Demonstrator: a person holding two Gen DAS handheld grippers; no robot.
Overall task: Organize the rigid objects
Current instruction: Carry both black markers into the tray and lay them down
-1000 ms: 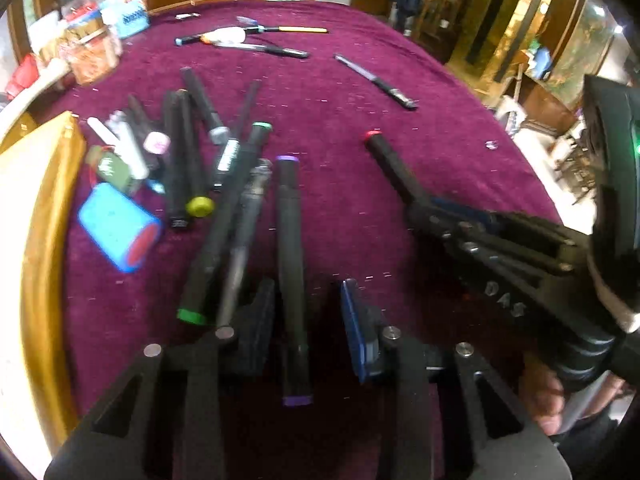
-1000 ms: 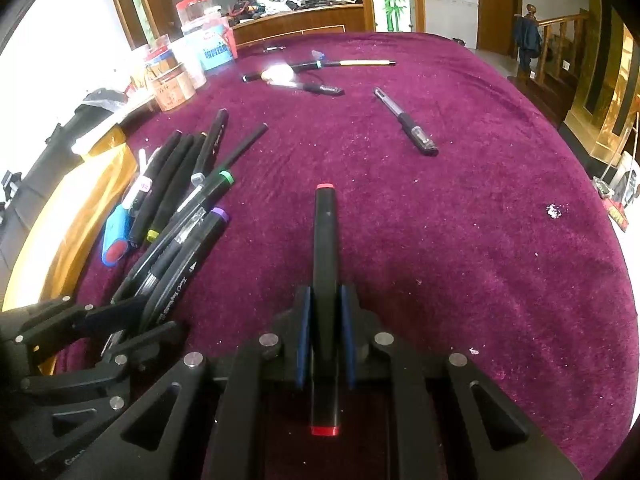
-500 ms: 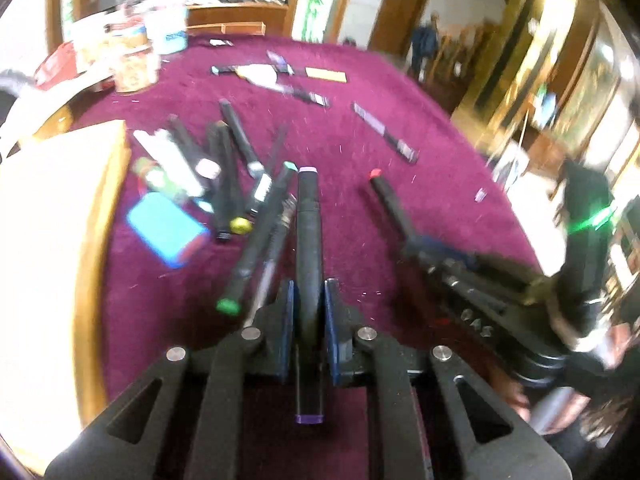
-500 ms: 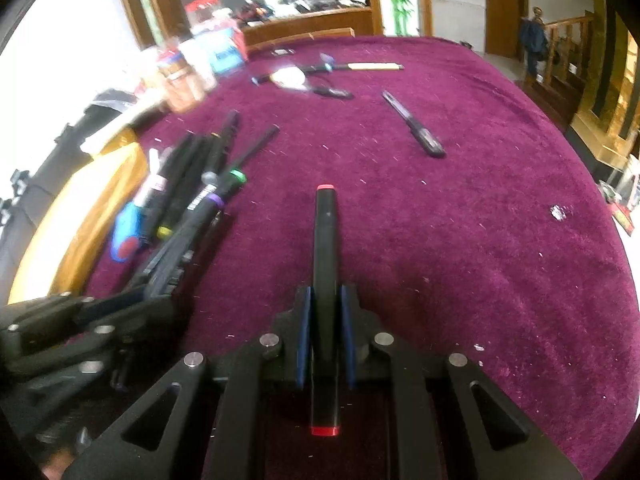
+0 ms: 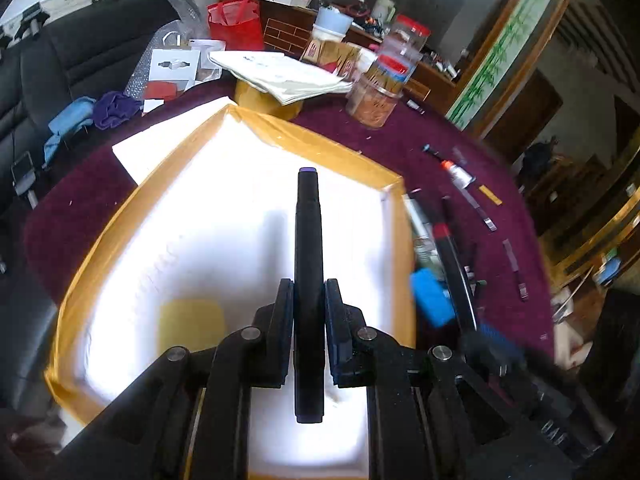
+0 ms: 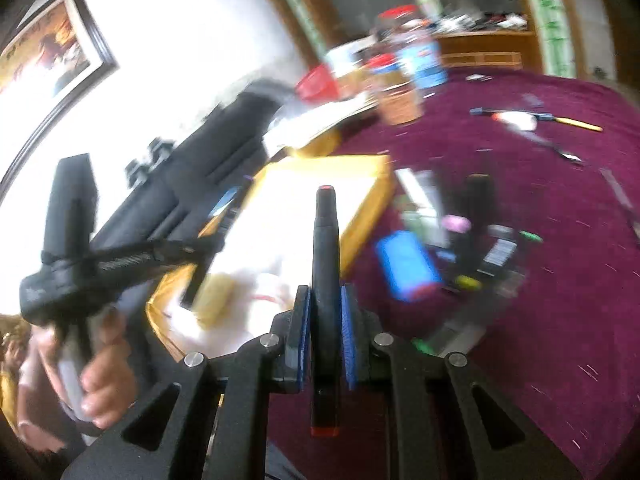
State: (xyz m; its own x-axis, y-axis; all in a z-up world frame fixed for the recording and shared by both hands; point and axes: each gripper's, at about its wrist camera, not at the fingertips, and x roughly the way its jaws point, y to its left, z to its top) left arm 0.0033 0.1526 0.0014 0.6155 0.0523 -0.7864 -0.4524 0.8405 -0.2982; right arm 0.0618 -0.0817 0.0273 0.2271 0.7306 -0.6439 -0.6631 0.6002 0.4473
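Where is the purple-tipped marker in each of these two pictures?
Left wrist view: purple-tipped marker stands mid-frame, clamped in the left claw, over the yellow-rimmed box.
Right wrist view: only its tip shows, left of centre.
Shared landmark: the blue cylinder.

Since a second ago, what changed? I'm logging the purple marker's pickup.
The left gripper closed on the purple-capped marker, lifted it off the cloth and swung it over the yellow-rimmed box. The right gripper followed, red-capped marker still clamped. The pen pile stayed.
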